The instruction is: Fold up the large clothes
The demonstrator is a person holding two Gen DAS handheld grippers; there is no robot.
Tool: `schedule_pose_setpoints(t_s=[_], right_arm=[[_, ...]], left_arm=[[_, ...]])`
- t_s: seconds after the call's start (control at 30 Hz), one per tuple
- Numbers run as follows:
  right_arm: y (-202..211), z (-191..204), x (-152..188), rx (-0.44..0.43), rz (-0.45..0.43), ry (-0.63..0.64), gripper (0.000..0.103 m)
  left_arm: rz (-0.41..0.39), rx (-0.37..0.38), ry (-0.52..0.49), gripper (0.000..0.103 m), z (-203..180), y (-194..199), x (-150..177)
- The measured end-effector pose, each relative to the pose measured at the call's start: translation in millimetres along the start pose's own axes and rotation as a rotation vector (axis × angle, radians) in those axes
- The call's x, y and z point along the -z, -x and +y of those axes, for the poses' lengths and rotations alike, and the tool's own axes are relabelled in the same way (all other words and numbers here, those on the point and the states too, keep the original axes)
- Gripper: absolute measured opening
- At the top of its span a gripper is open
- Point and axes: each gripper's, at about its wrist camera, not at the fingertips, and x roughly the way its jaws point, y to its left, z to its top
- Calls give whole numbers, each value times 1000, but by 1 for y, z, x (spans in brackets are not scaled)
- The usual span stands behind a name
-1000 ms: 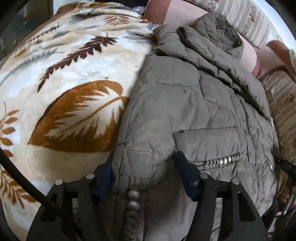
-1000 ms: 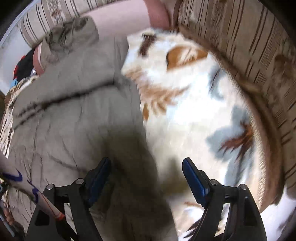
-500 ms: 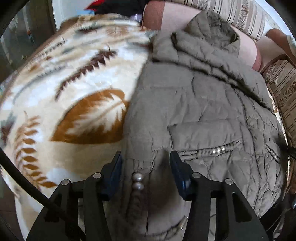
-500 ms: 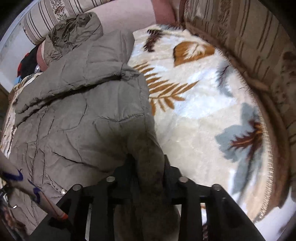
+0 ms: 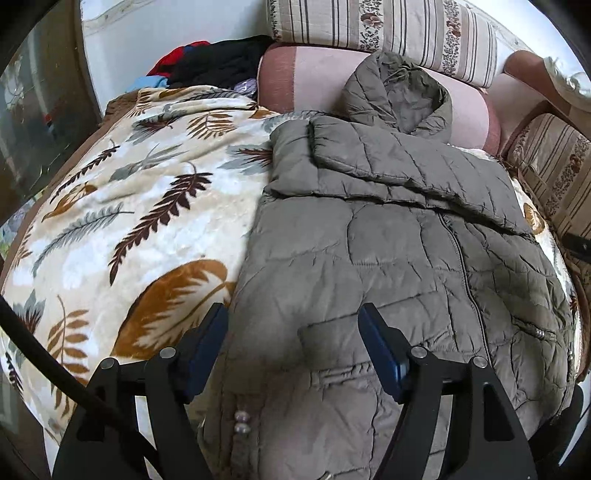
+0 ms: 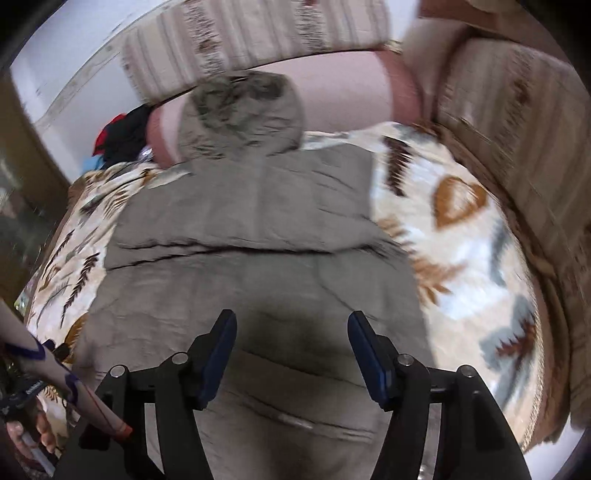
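A large olive-grey quilted hooded jacket [image 5: 388, 236] lies on a leaf-patterned blanket [image 5: 129, 221] over a sofa, sleeves folded across the chest, hood [image 5: 399, 92] against a pink cushion. My left gripper [image 5: 293, 332] is open above the jacket's lower left hem, its jaws wide apart and holding nothing. In the blurred right wrist view the jacket [image 6: 251, 251] fills the middle, and my right gripper [image 6: 291, 339] is open over its lower part, empty.
Striped sofa back cushions [image 5: 388, 29] run behind, and a patterned armrest [image 5: 554, 173] stands at the right. A pile of dark and red clothes [image 5: 214, 62] sits at the back left. A sleeved arm and hand [image 6: 44, 398] show at the right wrist view's lower left.
Both grippers have opened, let go of the jacket's hem and pulled back. The hem now lies flat on the blanket.
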Motion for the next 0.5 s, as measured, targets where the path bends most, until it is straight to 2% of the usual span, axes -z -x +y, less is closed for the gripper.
schedule_pose_setpoints(t_s=[0.2,0.5], right_arm=[[-24,53,-21,-5,31,81,68],[-55,99,-52,31,58,173,68]], left_arm=[[3,18,26,72,8,-14,-10],[27,45,80,72,25,-49,-30]])
